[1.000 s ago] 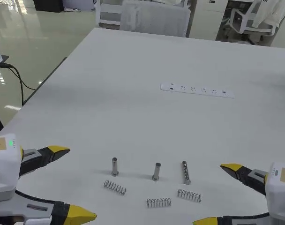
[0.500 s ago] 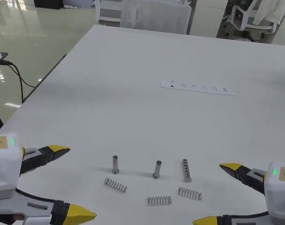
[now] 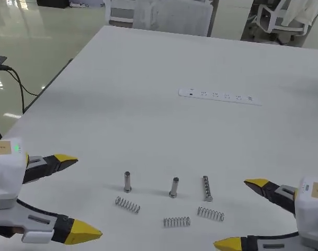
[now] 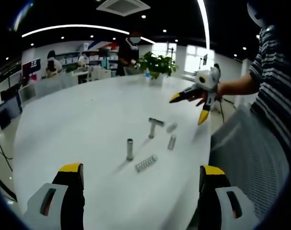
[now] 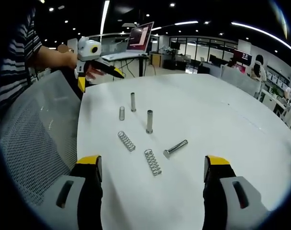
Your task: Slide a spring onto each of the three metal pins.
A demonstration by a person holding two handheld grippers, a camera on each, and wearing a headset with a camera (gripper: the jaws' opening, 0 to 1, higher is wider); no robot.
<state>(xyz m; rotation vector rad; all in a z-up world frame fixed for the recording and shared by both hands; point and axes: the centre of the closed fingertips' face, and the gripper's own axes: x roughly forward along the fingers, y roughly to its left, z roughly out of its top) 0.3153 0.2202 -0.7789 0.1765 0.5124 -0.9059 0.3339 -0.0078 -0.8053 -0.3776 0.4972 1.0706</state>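
Note:
Three metal pins lie in a row near the table's front edge: the left pin (image 3: 127, 181) and the middle pin (image 3: 173, 186) stand upright, while the right pin (image 3: 206, 189) lies flat. In front of them lie three loose springs (image 3: 127, 204) (image 3: 177, 222) (image 3: 211, 214). My left gripper (image 3: 78, 195) hovers open to the left of the row, and my right gripper (image 3: 241, 213) hovers open to its right. Neither touches anything. The right gripper view looks along the row, with the flat pin (image 5: 175, 148) and a spring (image 5: 152, 162) nearest. An upright pin (image 4: 129, 149) is nearest in the left gripper view.
A white power strip (image 3: 219, 97) lies farther back on the white table (image 3: 148, 104). The table's left edge (image 3: 54, 81) drops to the floor, where a black cable (image 3: 18, 86) runs. Office chairs (image 3: 172, 18) stand beyond the far edge.

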